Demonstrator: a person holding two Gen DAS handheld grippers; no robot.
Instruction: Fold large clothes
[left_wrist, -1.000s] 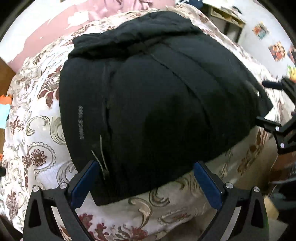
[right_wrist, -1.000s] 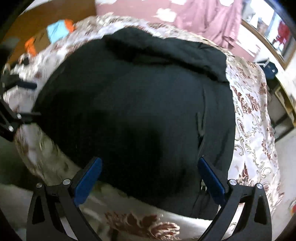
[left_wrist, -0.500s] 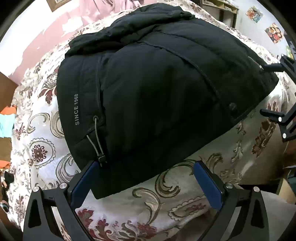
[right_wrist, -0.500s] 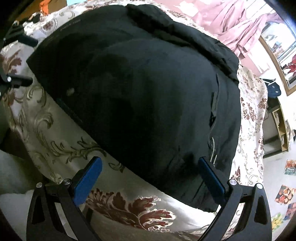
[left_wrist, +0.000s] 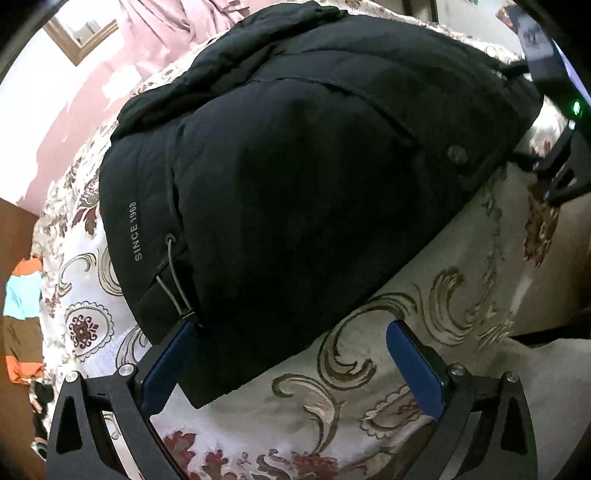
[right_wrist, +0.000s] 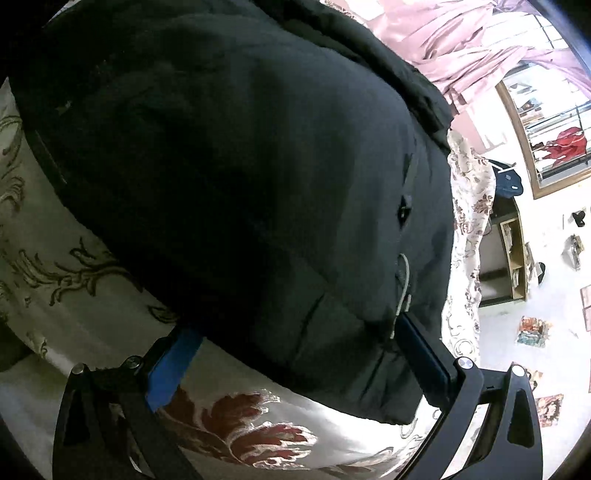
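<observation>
A large black padded jacket (left_wrist: 295, 177) lies spread on the floral bedspread (left_wrist: 369, 406); its left side reads "SINCE 1968" and a grey drawcord (left_wrist: 173, 280) hangs at the hem. My left gripper (left_wrist: 288, 343) is open at the jacket's near left hem corner, its left finger (left_wrist: 166, 365) touching the cloth. My right gripper (right_wrist: 295, 343) is open over the near right hem corner of the jacket (right_wrist: 258, 184), with the hem lying between its fingers. The right gripper also shows at the right edge of the left wrist view (left_wrist: 561, 166).
The bed's near edge drops off at the lower right (left_wrist: 535, 295). Pink curtains (right_wrist: 480, 48) and a window hang behind the bed. A wooden shelf (right_wrist: 509, 258) stands right of the bed. Orange and blue clothes (left_wrist: 22, 295) lie to the left.
Both grippers have tilted down and come in close to the jacket's near hem corners. The jacket itself has not moved. Both stay open.
</observation>
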